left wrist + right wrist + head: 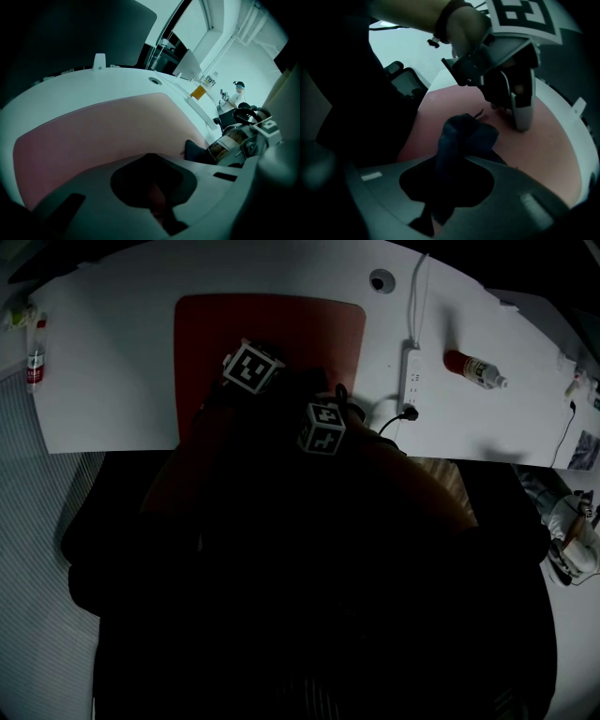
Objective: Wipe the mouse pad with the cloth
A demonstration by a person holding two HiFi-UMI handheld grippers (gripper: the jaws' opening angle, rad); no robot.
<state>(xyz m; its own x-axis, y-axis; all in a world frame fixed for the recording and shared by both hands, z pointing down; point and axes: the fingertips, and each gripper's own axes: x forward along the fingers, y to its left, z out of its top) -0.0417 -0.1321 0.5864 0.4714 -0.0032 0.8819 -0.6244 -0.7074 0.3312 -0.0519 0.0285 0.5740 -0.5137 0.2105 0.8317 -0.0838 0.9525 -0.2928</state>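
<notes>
A red mouse pad (281, 329) lies on the white desk (112, 381), and it fills the middle of the left gripper view (103, 136). My right gripper (440, 199) is shut on a dark blue cloth (464, 140), which bunches up out of its jaws and rests on the pad (543, 150). In the head view that gripper (323, 427) sits at the pad's near right part. My left gripper (251, 368) is just left of it, and its fingertips (522, 117) press down on the pad beside the cloth, jaws together with nothing held. The left gripper view shows the cloth (194, 150) at the right.
A white power strip (410, 376) with a black plug lies right of the pad. An orange bottle (473, 368) lies further right, and a cable hole (381, 280) is behind it. Another bottle (35, 357) stands at the far left. The desk's near edge runs under my arms.
</notes>
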